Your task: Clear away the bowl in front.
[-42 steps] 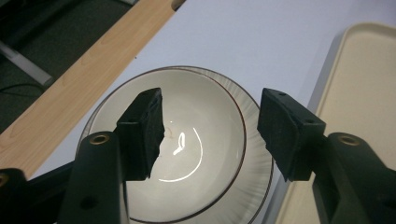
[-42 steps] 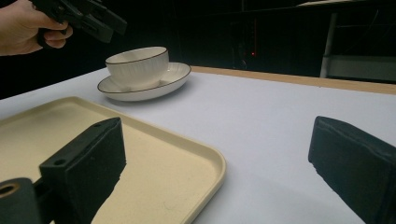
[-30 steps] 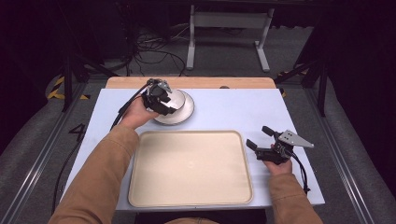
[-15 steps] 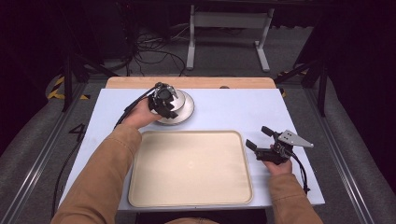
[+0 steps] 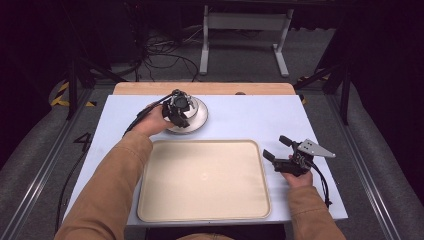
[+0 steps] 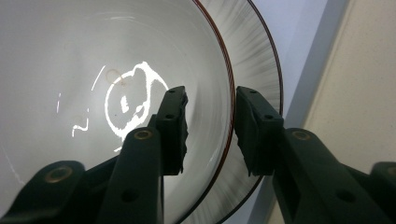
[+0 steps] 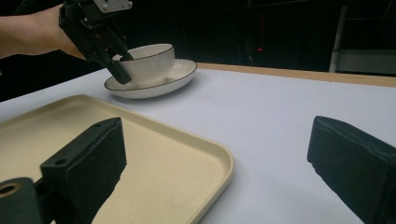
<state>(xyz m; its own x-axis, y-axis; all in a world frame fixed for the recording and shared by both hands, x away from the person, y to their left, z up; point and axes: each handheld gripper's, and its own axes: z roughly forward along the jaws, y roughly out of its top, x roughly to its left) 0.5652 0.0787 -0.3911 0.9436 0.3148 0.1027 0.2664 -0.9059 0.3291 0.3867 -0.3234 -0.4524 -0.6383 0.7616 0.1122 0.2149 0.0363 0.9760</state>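
A white bowl [image 7: 149, 63] with a dark rim stands in a white plate [image 7: 173, 77] at the back left of the table. My left gripper [image 5: 179, 111] reaches down onto the bowl [image 6: 70, 70]. One jaw is inside it and the other is outside, over the plate [image 6: 261, 60]. The left gripper [image 6: 210, 100] has just been closing, with the bowl's rim between its jaws and a small gap on each side. My right gripper [image 5: 275, 146] rests open on the table beside the tray's right edge, nothing between its jaws [image 7: 217, 140].
A large cream tray [image 5: 202, 180] lies bare at the table's front middle, and its near corner [image 7: 205, 154] is close to my right gripper. The pale blue tabletop [image 5: 250, 117] has a wooden strip along its far edge. Cables and a metal stand lie on the floor beyond.
The left hand has shifted slightly over the bowl. The right hand and gripper have stayed still.
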